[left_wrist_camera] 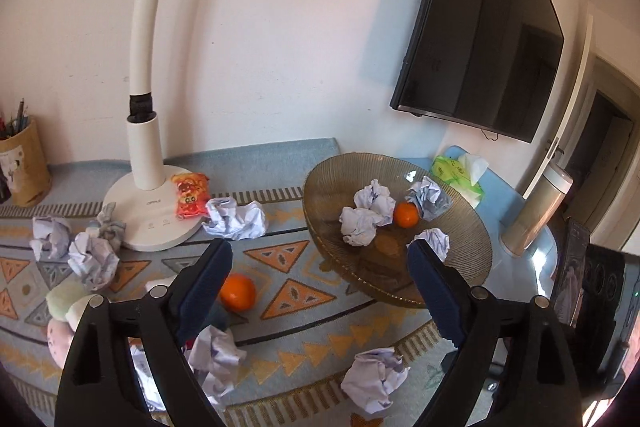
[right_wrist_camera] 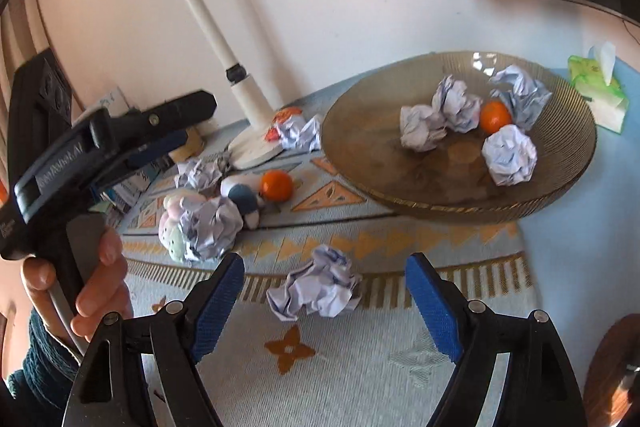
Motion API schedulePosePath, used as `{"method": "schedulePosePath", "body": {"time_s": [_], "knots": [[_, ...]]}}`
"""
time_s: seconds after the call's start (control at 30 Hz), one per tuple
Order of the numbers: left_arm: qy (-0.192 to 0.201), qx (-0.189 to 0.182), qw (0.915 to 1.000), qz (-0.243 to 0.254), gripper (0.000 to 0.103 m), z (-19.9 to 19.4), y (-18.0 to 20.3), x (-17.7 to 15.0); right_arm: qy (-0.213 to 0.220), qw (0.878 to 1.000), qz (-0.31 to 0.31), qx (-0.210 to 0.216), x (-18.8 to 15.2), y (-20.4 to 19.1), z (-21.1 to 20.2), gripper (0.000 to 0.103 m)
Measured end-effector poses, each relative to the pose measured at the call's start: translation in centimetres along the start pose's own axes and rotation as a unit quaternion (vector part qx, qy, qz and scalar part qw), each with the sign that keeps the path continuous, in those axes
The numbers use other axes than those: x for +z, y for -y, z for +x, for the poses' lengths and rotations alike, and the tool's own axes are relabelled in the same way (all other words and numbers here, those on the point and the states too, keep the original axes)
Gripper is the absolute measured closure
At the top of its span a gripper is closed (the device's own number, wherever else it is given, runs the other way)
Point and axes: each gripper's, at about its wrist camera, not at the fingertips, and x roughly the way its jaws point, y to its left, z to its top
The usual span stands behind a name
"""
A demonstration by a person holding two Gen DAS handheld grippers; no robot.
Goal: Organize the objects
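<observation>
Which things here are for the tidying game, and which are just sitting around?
For the tidying: glass bowl, paper balls such as this one, orange on the mat, orange in the bowl.

Just sitting around: lamp, tissue pack, pencil pot, TV.

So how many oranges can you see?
2. One orange sits in the glass bowl among the paper balls. The other orange lies on the patterned mat, left of the bowl. More could be hiding under the crumpled paper.
</observation>
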Motion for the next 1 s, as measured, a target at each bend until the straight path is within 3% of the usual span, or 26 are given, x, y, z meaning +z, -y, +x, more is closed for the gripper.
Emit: {"method": "schedulePosePath", "body": {"time_s": [0.17,0.23,0.27,0.37,0.47,0.6,0.67,0.77,0.8,1.0], "knots": [[-0.008,0.019,0.9997,-0.013,0.014,-2.2,-1.8,-2.2,-0.053,0.997,-0.032,-0.056,-0.4,-1.4,5.1,0.021],[-0.007,0.027,0.9996,-0.005,0.014,-3.1,-2.0,-3.0,-0.065,0.995,-0.04,-0.066,-0.4,-1.3,6.3,0.035],[-0.009,0.031,0.9995,0.0,0.014,-3.5,-2.1,-3.4,-0.07,0.995,-0.042,-0.058,-0.5,-1.2,6.4,0.051],[-0.011,0.044,0.9989,0.012,0.014,-4.1,-2.5,-4.6,-0.026,0.997,-0.043,-0.066,-0.3,-1.3,3.9,0.052],[-0.013,0.057,0.9981,0.019,0.014,-4.1,-2.8,-5.6,0.054,0.995,-0.029,-0.076,1.9,-1.2,-1.1,0.052],[-0.018,0.055,0.9983,0.006,0.014,-3.6,-3.1,-6.7,0.158,0.975,-0.009,-0.157,5.5,0.1,-5.7,0.05],[-0.023,0.054,0.9983,0.004,0.014,-2.8,-3.0,-7.1,0.174,0.967,0.003,-0.184,7.1,1.1,-5.9,0.049],[-0.034,0.059,0.9976,0.014,0.014,-1.5,-2.4,-7.7,0.167,0.955,0.012,-0.245,8.6,2.7,-4.2,0.025],[-0.035,0.064,0.9971,0.021,0.014,-1.2,-2.2,-7.9,0.162,0.952,0.016,-0.26,8.5,3.0,-3.8,0.024],[-0.041,0.077,0.9942,0.063,0.014,0.1,-0.8,-9.5,0.133,0.978,-0.009,-0.162,4.2,1.2,-3.0,0.021]]}}
